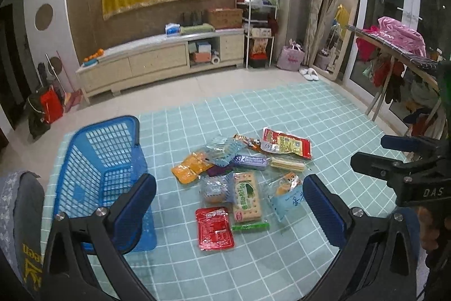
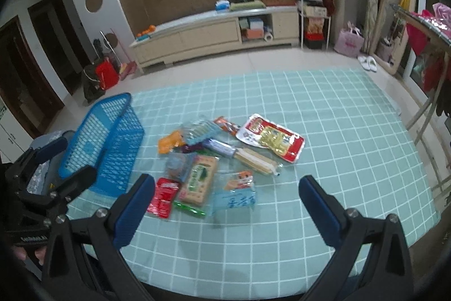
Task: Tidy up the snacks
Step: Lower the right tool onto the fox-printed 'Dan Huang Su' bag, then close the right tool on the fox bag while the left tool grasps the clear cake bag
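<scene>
The teal checked cloth (image 2: 324, 131) covers the table and is the biggest thing here. On it, at the left of the snack pile, stands a blue plastic basket (image 1: 98, 160) with lattice walls; it looks empty inside.

The snack pile (image 1: 239, 174) lies in the middle of the cloth, just beside the basket and apart from it. The packets overlap each other. At the far right of the pile is a large red and white packet with yellow label (image 1: 286, 143). In the middle is a long biscuit pack with green picture (image 1: 247, 196), and touching its left near corner lies a red flat sachet (image 1: 214, 227). Right of the biscuit pack is a light blue pouch (image 1: 287, 195). An orange packet (image 1: 189, 167) is at the pile's left side, nearest to the basket. A pale wafer pack (image 2: 258, 160) lies between the biscuit pack and the large red packet.

The left gripper (image 1: 229, 205) hangs above the near side of the pile, fingers spread wide and holding nothing; its left finger (image 1: 135, 205) covers part of the basket's near wall. The right gripper (image 2: 225, 205) is also above the near edge of the pile, fingers wide apart and empty
</scene>
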A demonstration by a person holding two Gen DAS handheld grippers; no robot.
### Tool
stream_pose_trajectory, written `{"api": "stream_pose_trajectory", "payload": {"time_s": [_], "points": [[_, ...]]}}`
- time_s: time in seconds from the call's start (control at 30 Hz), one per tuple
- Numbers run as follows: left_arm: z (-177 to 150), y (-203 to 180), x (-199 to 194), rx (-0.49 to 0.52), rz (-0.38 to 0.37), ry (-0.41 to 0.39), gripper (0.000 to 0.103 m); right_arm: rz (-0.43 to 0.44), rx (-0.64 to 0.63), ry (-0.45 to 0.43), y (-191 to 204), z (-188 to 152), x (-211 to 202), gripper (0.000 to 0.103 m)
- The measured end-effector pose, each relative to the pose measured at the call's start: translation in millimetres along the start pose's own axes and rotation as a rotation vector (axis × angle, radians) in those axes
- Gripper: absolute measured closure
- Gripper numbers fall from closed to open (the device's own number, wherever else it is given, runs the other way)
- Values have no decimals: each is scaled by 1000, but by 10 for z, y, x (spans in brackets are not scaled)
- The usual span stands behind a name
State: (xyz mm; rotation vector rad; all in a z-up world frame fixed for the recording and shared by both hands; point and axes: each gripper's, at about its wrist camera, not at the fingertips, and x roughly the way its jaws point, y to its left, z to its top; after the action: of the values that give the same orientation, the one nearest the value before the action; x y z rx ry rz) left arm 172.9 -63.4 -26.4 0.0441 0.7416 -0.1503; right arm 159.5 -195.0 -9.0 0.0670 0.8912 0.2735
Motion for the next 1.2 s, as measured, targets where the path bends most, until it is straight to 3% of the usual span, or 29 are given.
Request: {"api": "stream_pose_trajectory", "payload": {"time_s": [0.27,0.53,0.93,1.2], "points": [[-97,100,561,-50,-25,111,0,-7,-25,113,-113,-15,517,0],[-362,116,1129,-27,-5,231,0,0,-141,239,-57,-130,1104,0],[-546,242,1527,-12,10,315,0,-21,-191,345,-68,-264,1752,1],[-501,168,1622,25,34,308,0,60,-167,331,-157,-289,1748,27]]}}
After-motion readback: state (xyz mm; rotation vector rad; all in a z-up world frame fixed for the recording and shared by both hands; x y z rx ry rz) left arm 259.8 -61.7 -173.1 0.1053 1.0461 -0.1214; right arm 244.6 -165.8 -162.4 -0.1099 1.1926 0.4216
